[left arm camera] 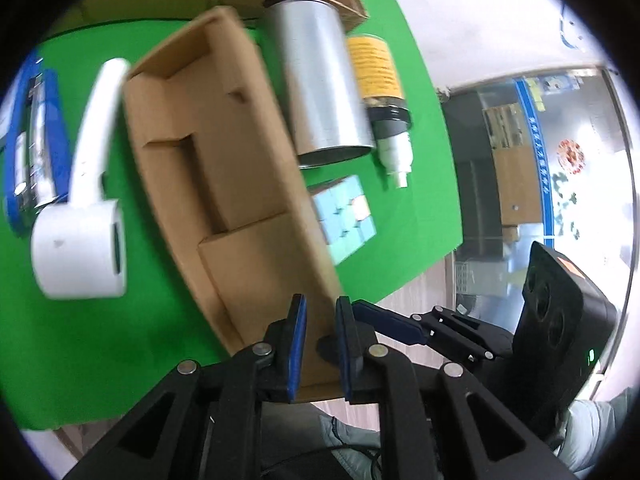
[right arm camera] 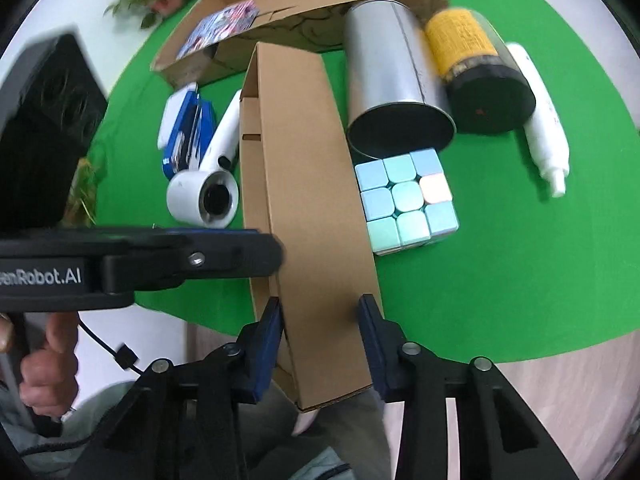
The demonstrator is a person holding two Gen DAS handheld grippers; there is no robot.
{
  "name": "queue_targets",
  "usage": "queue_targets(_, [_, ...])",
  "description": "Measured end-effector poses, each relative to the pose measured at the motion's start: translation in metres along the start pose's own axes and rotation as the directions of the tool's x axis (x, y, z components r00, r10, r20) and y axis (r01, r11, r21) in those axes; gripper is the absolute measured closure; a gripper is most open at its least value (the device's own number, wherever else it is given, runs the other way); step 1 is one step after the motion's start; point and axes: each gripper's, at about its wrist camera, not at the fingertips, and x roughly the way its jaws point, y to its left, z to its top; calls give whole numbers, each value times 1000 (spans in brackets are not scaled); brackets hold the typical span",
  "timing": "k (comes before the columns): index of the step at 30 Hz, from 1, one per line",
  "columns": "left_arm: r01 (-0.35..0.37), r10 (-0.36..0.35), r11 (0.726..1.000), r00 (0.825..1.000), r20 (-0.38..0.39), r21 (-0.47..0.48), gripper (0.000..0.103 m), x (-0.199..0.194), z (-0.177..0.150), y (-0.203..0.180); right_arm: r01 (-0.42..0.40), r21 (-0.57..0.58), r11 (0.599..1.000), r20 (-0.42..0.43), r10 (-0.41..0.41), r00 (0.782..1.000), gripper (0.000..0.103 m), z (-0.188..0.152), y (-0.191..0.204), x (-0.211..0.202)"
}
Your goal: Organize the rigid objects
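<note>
Gripping cardboard tray [right arm camera: 316, 200] both ends: left gripper [left arm camera: 320, 344], right gripper [right arm camera: 322, 344] (apparently clamped); cube [right arm camera: 406, 200], tin [right arm camera: 390, 92] alongside.

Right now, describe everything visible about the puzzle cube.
The puzzle cube is a three-by-three twist cube of matte pastel plastic, its tiles mostly light blue and mint green, with one peach tile on top. It sits flat on the green table cover, beside the long cardboard box and right in front of the silver can. Neither gripper touches it.
</note>
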Motion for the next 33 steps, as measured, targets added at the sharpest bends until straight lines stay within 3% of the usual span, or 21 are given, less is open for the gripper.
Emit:
queue_targets(1, [-8, 8, 1000, 1000, 7, -13, 90, 5, 0, -3, -36, 36, 999, 0, 36, 999, 77, -1, -8, 1])
queue_targets(3, [-50, 51, 998, 998, 22, -46, 85, -2, -7, 7, -102, 119, 988, -25, 106, 994, 97, -3, -24, 9])
queue_targets(6, [-117, 119, 989, 993, 15, -88, 84, -7, -16, 29, -213, 245, 946, -41, 230, 972, 97, -12, -45, 27])
queue_targets(10, [-193, 192, 975, 981, -13, -108, 83, 0, -20, 46, -177, 200, 964, -44, 190, 981, 93, -10, -37, 28])
queue_targets(14, [-153, 156, 980, 988, 18, -124, 83, -1, -15, 47, -53, 129, 990, -43, 59, 997, 93, -5, -24, 24])
queue_targets(19, [-126, 125, 985, 992, -17, -116, 81, 9, -15, 40, 45, 85, 995, -42, -41, 998, 96, 1, -9, 26])
queue_targets(22, [-169, 165, 980, 985, -44, -108, 79, 22, -16, 37, 51, 73, 996, -45, -47, 998, 97, -1, -10, 26])
queue_targets(26, [-248, 246, 968, 967, -60, -32, 90, 36, -18, 26, 41, 84, 996, -61, -36, 998, 97, 2, -13, 26])
queue_targets(33, [-315, 314, 949, 948, 51, 16, 91, -7, -15, -17, -19, 39, 999, 55, 17, 998, 96, 11, 0, -32])
